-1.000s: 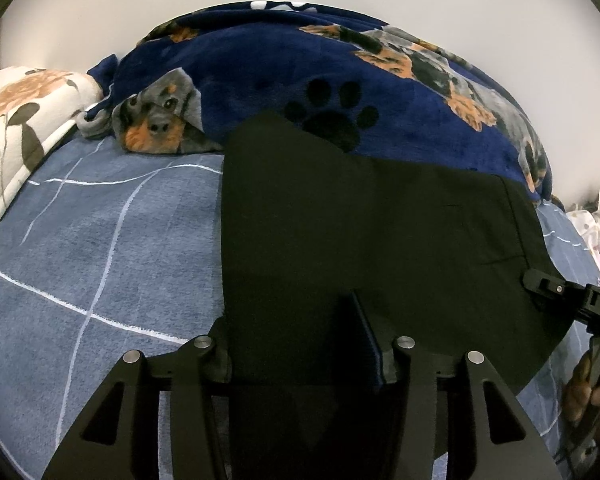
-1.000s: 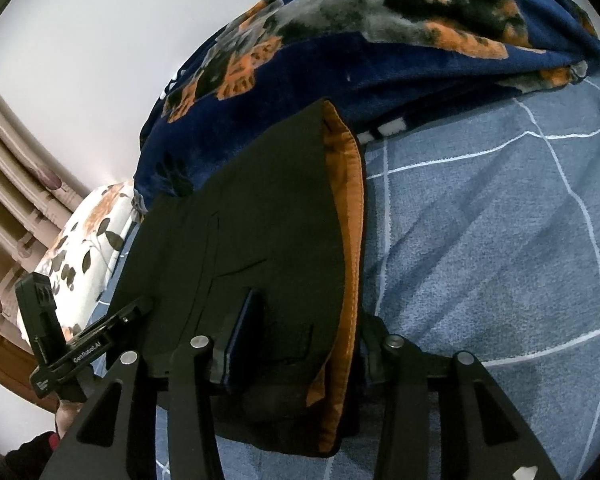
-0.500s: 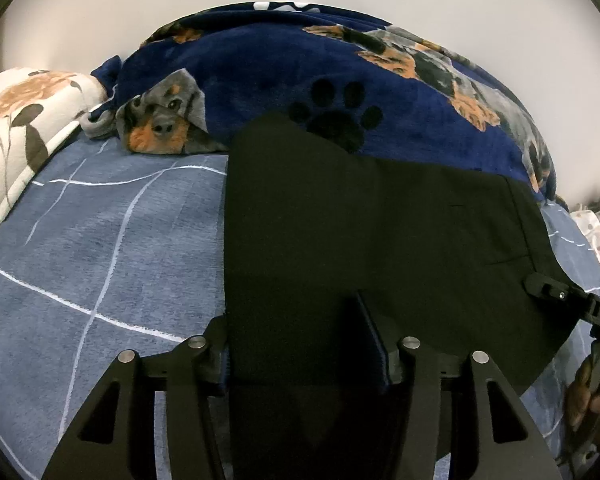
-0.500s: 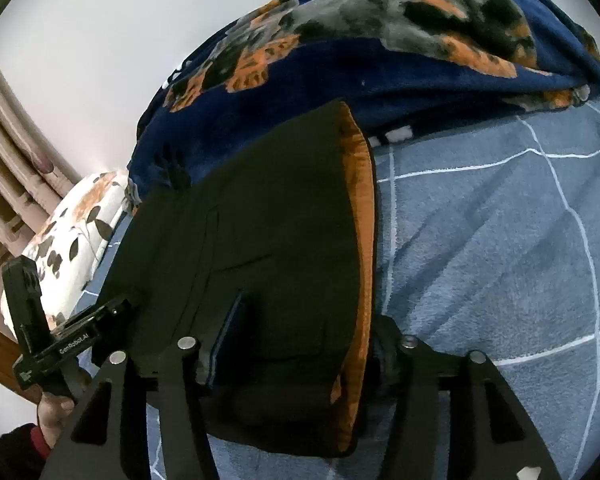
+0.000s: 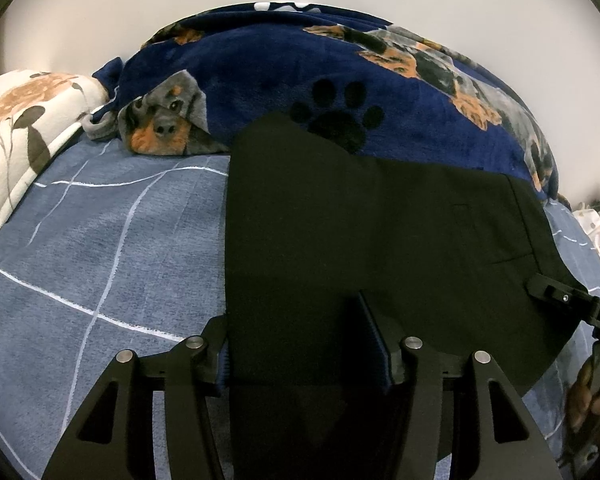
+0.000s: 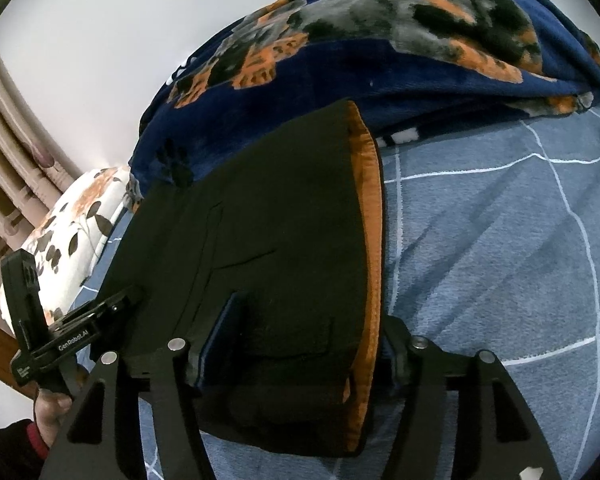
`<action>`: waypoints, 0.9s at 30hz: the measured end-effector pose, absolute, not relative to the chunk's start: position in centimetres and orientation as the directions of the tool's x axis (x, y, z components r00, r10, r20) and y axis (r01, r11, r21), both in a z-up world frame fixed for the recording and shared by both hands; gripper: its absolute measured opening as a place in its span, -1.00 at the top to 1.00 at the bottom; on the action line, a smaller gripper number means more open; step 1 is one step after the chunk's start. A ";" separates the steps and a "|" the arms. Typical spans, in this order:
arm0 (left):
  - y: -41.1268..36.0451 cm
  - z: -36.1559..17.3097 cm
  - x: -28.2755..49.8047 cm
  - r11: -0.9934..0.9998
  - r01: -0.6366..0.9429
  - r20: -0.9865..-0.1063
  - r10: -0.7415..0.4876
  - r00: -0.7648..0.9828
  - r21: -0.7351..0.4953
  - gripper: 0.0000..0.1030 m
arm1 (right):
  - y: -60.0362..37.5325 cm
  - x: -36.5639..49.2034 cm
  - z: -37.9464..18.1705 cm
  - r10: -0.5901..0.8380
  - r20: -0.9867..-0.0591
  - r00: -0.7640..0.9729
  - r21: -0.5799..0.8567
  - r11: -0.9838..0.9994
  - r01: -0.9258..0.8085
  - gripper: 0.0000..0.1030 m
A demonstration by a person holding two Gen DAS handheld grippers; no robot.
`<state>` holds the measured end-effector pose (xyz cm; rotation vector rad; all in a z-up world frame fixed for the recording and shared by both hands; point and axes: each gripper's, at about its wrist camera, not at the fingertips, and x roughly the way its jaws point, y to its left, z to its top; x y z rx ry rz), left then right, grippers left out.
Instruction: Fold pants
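Between the fingers of your left gripper (image 5: pixel 306 354) lies the near edge of the black pants (image 5: pixel 380 240); the jaws stand apart and have just been opening, cloth between them but no pad visibly pressing. Your right gripper (image 6: pixel 300 350) likewise straddles the waistband end, its orange lining (image 6: pixel 370 240) just inside the right-hand finger; its jaws stand apart and have just been opening. Ahead of both grippers the pants lie folded flat on the blue checked bedspread (image 5: pixel 100 248), their far edge resting against the dog-print blanket (image 5: pixel 268 80).
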<state>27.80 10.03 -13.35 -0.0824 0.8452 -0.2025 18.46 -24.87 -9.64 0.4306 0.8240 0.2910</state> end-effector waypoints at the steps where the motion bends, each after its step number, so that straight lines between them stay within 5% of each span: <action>1: 10.0 -13.3 27.8 0.978 0.145 -0.734 -0.209 0.646 -0.151 -0.07 | -24.8 18.5 -9.6 0.410 -0.642 0.647 0.475 0.876 -0.084 -0.13; 27: 10.1 -13.3 27.8 0.982 0.136 -0.735 -0.191 0.650 -0.134 -0.18 | -24.2 18.6 -9.7 0.402 -0.647 0.648 0.455 0.886 -0.095 -0.27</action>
